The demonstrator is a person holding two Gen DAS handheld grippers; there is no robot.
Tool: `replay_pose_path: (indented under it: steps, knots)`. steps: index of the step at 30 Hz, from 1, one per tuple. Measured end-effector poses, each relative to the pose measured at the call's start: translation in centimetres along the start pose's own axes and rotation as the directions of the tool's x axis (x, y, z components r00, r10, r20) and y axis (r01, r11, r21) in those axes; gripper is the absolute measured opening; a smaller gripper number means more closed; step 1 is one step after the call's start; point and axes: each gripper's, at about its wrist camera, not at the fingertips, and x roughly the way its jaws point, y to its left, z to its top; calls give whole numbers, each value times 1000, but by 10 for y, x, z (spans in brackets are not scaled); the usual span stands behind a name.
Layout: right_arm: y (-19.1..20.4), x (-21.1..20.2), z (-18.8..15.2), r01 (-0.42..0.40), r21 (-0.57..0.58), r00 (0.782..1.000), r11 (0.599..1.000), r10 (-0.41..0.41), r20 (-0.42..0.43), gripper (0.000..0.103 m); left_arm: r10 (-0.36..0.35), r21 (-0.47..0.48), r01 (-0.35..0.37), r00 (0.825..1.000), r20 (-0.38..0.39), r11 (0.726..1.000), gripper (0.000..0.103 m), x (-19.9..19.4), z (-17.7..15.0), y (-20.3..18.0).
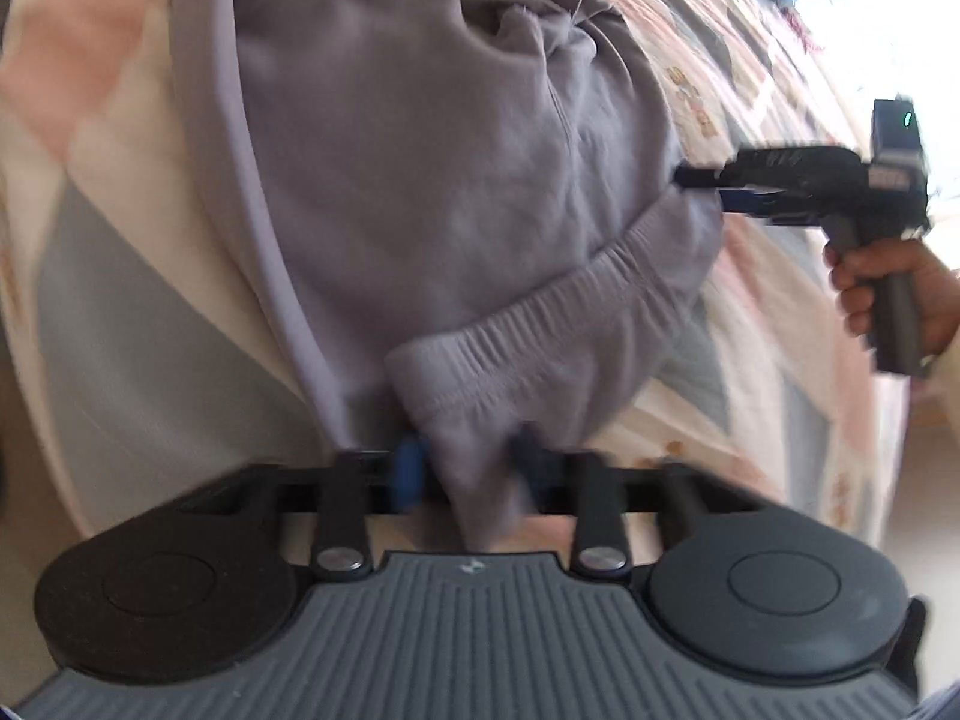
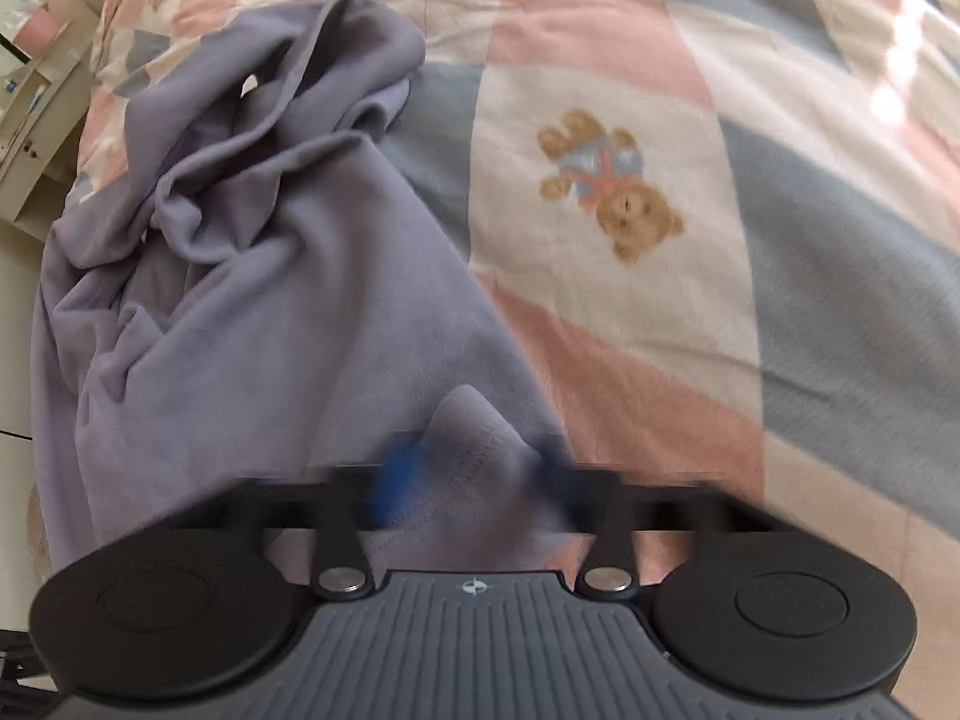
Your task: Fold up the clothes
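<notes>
The left gripper [image 1: 465, 468] pinches one end of the waistband [image 1: 540, 324] of the purple pants [image 1: 420, 150]. Cloth fills the gap between its blue pads.

Further right in the left view, the right gripper [image 1: 699, 177] bites the other end of the waistband. A hand [image 1: 888, 294] holds its handle. In its own view the jaws are closed on a corner of the pants, though the picture is blurry there.

The pants lie on the bed [image 2: 660, 330], on a checked quilt with a bear [image 2: 609, 183] on it. The top part is pulled flat between the grippers. The legs [image 2: 240, 120] at the far end are bunched and wrinkly.

I think folding has only just begun. No neat fold shows yet. The legs need smoothing out, then the pants need folding over.
</notes>
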Motion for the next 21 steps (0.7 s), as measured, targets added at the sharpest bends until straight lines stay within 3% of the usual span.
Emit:
replay_pose_path:
  steps: [2,3,5,7,9,11,13,14,15,17,18,21]
  knots:
    - [-7,-19,-21,-28,-20,999,999,28,40,10,0,113,-7,998,58,994,2,-9,-12,-14]
    - [-14,-31,-36,-45,-23,997,999,46,54,9,5,216,-27,995,103,976,2,-17,-22,-25]
    - [-30,-56,-69,-80,-30,994,996,83,75,8,-18,414,-58,984,177,908,2,-30,-46,-45]
    - [-45,-73,-103,-56,-31,997,998,58,50,8,-37,579,-82,981,191,811,3,-36,-73,-61]
    - [-61,-76,-136,50,14,997,999,-49,-53,11,-4,710,-112,987,160,695,5,-28,-102,-74]
    - [-74,-80,-167,135,43,985,990,-129,-112,10,45,806,-132,991,129,577,13,-18,-131,-81]
    - [-74,-91,-186,168,33,982,985,-164,-97,12,97,864,-159,987,129,478,14,-9,-155,-85]
    - [-67,-97,-192,190,-19,979,982,-191,-67,20,110,878,-195,980,163,437,17,-7,-164,-88]
    - [-57,-101,-196,220,-92,974,971,-224,-30,35,122,890,-230,973,198,394,20,-6,-173,-90]
    - [-28,-102,-205,306,-308,952,901,-296,81,54,131,902,-303,952,276,306,36,-3,-186,-96]
    - [-14,-98,-209,352,-423,936,835,-321,145,55,133,903,-342,939,318,258,39,1,-190,-100]
    - [14,-66,-216,464,-696,883,547,-351,312,61,125,899,-427,902,414,104,48,21,-201,-106]
